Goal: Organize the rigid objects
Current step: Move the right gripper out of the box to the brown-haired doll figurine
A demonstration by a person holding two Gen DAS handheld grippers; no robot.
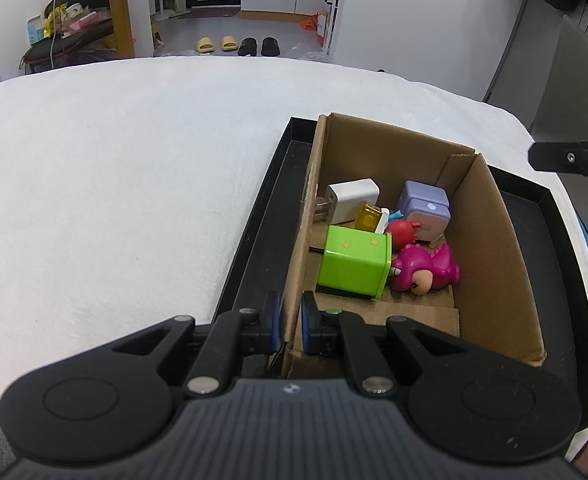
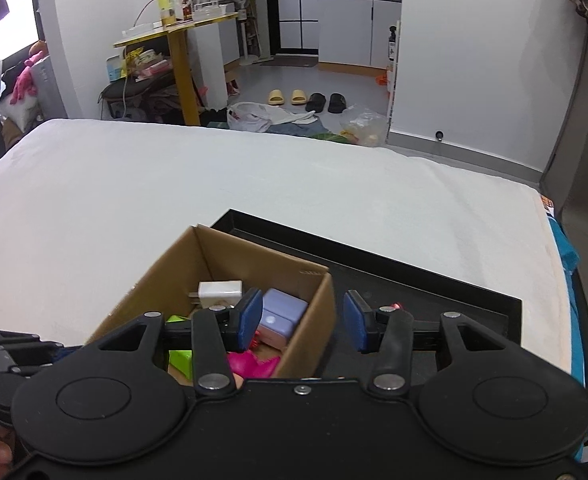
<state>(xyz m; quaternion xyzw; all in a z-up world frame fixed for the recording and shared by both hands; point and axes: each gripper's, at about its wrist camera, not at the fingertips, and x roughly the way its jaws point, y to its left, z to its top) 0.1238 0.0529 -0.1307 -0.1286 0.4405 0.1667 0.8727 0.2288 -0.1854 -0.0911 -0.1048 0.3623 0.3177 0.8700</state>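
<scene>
No writing on any object can be read; the lilac cube-shaped plastic gadget (image 1: 425,210) carries only a small round pale mark on its face. It sits inside an open brown cardboard box (image 1: 489,248) with a white wall charger (image 1: 351,196), a small amber plastic piece (image 1: 367,218), a red round toy (image 1: 399,232), a lime-green square tin with little yellow stars (image 1: 353,262) and a magenta plastic figure lying on its side (image 1: 425,270). The box stands in a shallow black rectangular tray (image 1: 254,232) on a bed-like surface covered in white textured cloth (image 1: 114,184). The left gripper (image 1: 292,322) is clamped on the box's near left wall, blue pads pressing the cardboard. The right gripper (image 2: 302,322) is partly spread, its jaws astride the box's right wall without touching it. Beyond lie a grey floor, yellow and black slippers (image 1: 238,45), a yellow-topped wooden table (image 2: 178,32) with bottles, and white cabinets.
</scene>
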